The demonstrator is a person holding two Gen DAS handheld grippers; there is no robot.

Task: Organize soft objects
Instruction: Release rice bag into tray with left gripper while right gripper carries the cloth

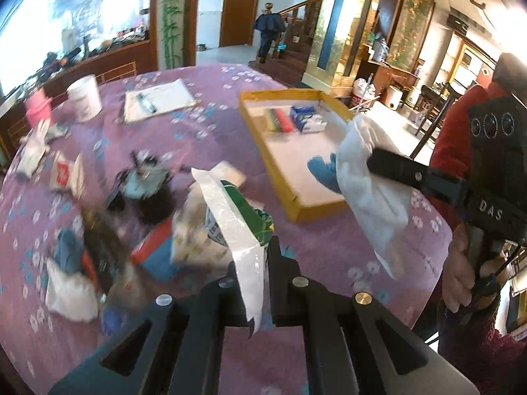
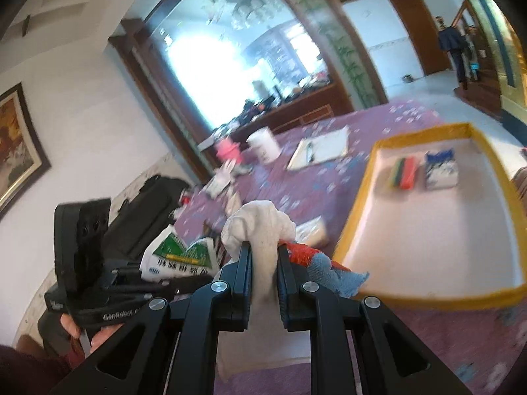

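Both grippers are loaded: the left gripper [image 1: 263, 263] is clamped on a white-and-green packet [image 1: 237, 217] above the near clutter, the right gripper [image 2: 265, 256] pinches a white cloth [image 2: 260, 227] beside the yellow tray [image 2: 359, 210], likely its destination.

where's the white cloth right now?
The white cloth is clamped in the right gripper, lifted off the table beside the near corner of the yellow tray. In the left wrist view it hangs at right, over the tray's near right edge.
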